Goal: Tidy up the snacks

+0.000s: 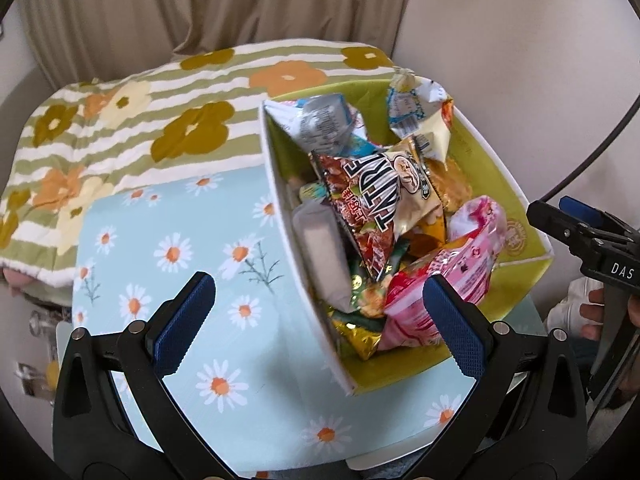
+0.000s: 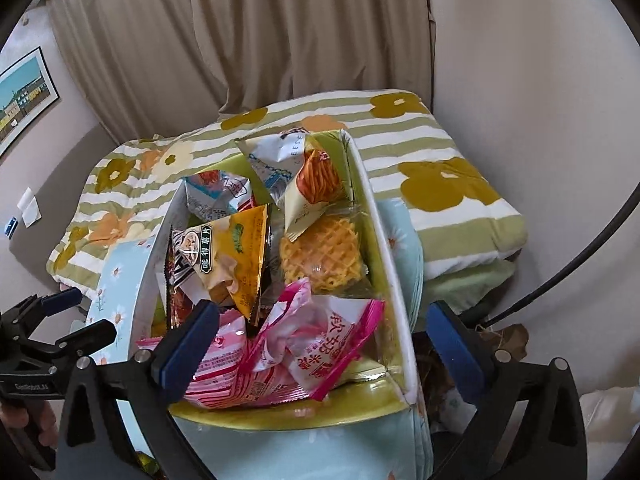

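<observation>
Both grippers (image 1: 320,312) (image 2: 324,336) wide open, empty, box (image 1: 280,184) bottom hidden under snacks (image 1: 384,200)

Daisy-print tabletop (image 1: 224,344), green-lined snack box (image 1: 516,216) resting on it, striped floral blanket (image 1: 132,120) behind

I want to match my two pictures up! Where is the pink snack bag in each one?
Left wrist view: the pink snack bag sits at the lower right, in the near end of the green box, just behind the left claw's right finger.
Right wrist view: it lies at the bottom middle, nearest the camera, between the right claw's fingers.
Shared landmark: the striped TATRI chip bag lies just beyond it in both.
</observation>
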A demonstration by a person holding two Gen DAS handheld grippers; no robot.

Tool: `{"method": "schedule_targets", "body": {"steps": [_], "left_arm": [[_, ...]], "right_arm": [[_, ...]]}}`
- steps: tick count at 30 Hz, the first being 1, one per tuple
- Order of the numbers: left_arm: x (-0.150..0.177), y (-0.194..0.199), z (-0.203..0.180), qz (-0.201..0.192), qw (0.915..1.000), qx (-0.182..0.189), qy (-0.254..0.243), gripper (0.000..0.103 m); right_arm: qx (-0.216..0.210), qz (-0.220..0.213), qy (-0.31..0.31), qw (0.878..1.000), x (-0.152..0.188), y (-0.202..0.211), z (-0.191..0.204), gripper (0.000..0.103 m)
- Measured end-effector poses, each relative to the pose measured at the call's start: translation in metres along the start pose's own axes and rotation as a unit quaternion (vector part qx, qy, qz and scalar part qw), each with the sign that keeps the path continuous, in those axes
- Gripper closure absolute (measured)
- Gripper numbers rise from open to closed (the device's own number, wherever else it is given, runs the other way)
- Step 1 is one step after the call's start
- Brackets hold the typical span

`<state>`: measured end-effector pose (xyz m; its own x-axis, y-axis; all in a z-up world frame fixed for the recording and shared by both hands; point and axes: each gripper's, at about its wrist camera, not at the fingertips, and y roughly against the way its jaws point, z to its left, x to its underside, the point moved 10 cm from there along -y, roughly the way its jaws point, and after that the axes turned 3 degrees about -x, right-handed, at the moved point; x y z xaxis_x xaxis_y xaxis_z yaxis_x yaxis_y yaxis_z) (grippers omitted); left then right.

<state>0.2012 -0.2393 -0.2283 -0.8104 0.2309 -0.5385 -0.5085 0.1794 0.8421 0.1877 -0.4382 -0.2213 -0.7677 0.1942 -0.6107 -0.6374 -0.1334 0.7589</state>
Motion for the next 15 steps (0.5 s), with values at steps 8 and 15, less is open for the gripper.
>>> {"method": "schedule_targets", "body": {"steps": [8, 15], "left_arm": [[-0.001, 0.047, 0.025, -0.044, 0.999, -0.009, 0.006, 0.0], [0.002, 0.122, 0.062, -0.113, 0.9931, -0.029, 0.011, 0.0]], "right_arm": [[-0.009, -0.032, 0.015, 0.999, -0.003, 0.032, 0.046, 0.0], [-0.015, -0.084, 0.028, 0.996, -0.002, 0.086, 0.101, 0.0]]}}
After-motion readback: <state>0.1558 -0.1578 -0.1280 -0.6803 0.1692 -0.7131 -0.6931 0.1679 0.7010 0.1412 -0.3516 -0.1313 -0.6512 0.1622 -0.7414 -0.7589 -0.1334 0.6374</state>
